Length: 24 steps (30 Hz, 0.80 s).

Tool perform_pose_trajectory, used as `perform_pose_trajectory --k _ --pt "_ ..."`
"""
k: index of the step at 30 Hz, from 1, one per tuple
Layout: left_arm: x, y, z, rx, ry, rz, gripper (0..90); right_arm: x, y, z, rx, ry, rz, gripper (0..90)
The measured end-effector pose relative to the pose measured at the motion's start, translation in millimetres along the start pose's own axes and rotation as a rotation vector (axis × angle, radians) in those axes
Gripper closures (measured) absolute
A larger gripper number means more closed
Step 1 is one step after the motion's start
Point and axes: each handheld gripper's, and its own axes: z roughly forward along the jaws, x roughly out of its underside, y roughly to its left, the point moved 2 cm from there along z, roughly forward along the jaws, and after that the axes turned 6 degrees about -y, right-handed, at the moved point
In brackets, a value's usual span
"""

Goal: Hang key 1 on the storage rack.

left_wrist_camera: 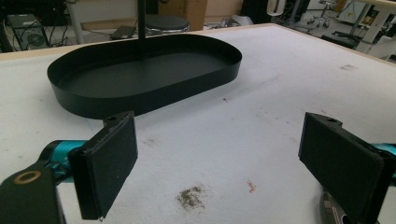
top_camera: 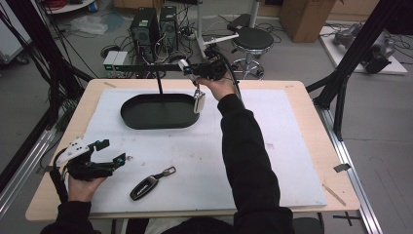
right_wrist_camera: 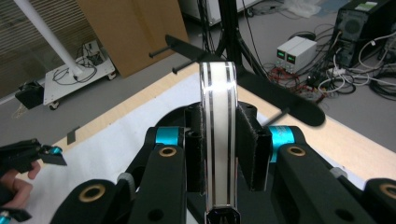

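A white key fob (right_wrist_camera: 218, 116) with dark stripes stands edge-on between the pads of my right gripper (right_wrist_camera: 218, 144), which is shut on it. From above, that gripper (top_camera: 195, 77) is held over the right end of a black oval tray (top_camera: 141, 119), and the white fob (top_camera: 199, 102) hangs below it. It is close to the black hanger bar (top_camera: 146, 67) with pegs on the tray's post (top_camera: 160, 85). My left gripper (top_camera: 112, 151) rests open at the table's front left, holding nothing. A black key fob (top_camera: 145, 185) with a metal clip lies just right of it.
The white mat (top_camera: 272, 161) covers most of the wooden table (top_camera: 311, 105). Black frame struts (top_camera: 341, 92) stand at the right edge and a rail (top_camera: 29, 156) runs along the left. Beyond the table are a stool (top_camera: 252, 40) and computer towers (top_camera: 155, 24).
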Motion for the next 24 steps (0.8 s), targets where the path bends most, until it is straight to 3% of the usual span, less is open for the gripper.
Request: perform_pose_trajectory --k 12,24 --pt "0.2 0.1 0.7 0.003 0.0 -0.004 12.1 -23.5 5.6 24.9 0.003 0.003 -0.022 74.8" --pt "0.5 1.0 1.2 0.003 0.003 -0.003 12.1 -45.9 0.2 34.0 0.025 -0.021 -0.019 74.8"
